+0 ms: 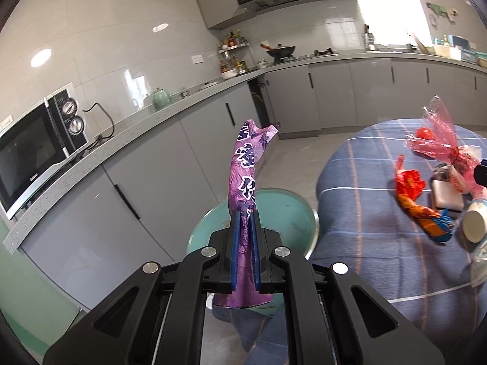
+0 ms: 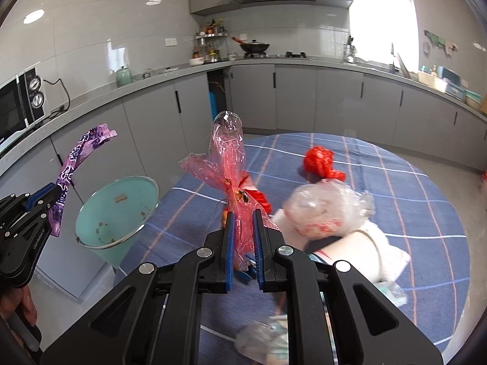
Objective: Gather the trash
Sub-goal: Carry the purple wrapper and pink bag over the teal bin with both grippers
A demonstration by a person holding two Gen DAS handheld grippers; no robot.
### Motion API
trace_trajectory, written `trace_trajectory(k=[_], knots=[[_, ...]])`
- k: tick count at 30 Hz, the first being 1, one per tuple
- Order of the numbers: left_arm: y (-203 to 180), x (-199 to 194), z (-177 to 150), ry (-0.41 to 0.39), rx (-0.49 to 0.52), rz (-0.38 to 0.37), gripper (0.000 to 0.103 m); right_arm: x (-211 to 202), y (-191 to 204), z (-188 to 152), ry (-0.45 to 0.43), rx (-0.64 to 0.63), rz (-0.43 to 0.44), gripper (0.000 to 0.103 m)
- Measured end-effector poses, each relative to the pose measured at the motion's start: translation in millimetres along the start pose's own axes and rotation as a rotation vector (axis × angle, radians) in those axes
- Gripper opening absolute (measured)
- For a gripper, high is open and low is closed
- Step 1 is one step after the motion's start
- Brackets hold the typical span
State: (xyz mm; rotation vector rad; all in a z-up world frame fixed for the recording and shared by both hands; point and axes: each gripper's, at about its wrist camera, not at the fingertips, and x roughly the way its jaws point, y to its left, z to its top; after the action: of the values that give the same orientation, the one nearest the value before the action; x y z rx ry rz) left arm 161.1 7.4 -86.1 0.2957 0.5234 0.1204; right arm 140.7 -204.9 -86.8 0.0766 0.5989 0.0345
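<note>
While the left gripper (image 1: 245, 213) has its blue jaws clamped on a twisted purple wrapper (image 1: 245, 164) that stands up out of them, the right gripper (image 2: 243, 213) has its jaws pinched on a crinkled pink cellophane wrapper (image 2: 226, 164), also sticking upward. Just beyond the left gripper, the purple wrapper hangs over the open mouth of a pale teal bin (image 2: 117, 210) that stands on the floor beside the tabletop (image 2: 411, 200), which is covered in a blue checked cloth. Near the right gripper more trash lies on the cloth: a clear bag with red print (image 2: 322, 210), a white tube-shaped container (image 2: 356, 252), and farther back a crumpled red bag (image 2: 319, 159). Beyond it all, grey cabinets run under a counter carrying a microwave (image 1: 33, 152), a green kettle (image 1: 161, 97) and a wok (image 2: 254, 47) on the hob.
</note>
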Motion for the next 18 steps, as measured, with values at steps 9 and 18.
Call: trace_trajectory(k=[9,18], knots=[[24,18,-3,0.035,-0.025,0.062,0.007,17,27,7,0.009,-0.044,0.044,0.012],[46,38,-6,0.068,-0.045,0.113,0.008,37,51,11,0.03,-0.078,0.087,0.012]])
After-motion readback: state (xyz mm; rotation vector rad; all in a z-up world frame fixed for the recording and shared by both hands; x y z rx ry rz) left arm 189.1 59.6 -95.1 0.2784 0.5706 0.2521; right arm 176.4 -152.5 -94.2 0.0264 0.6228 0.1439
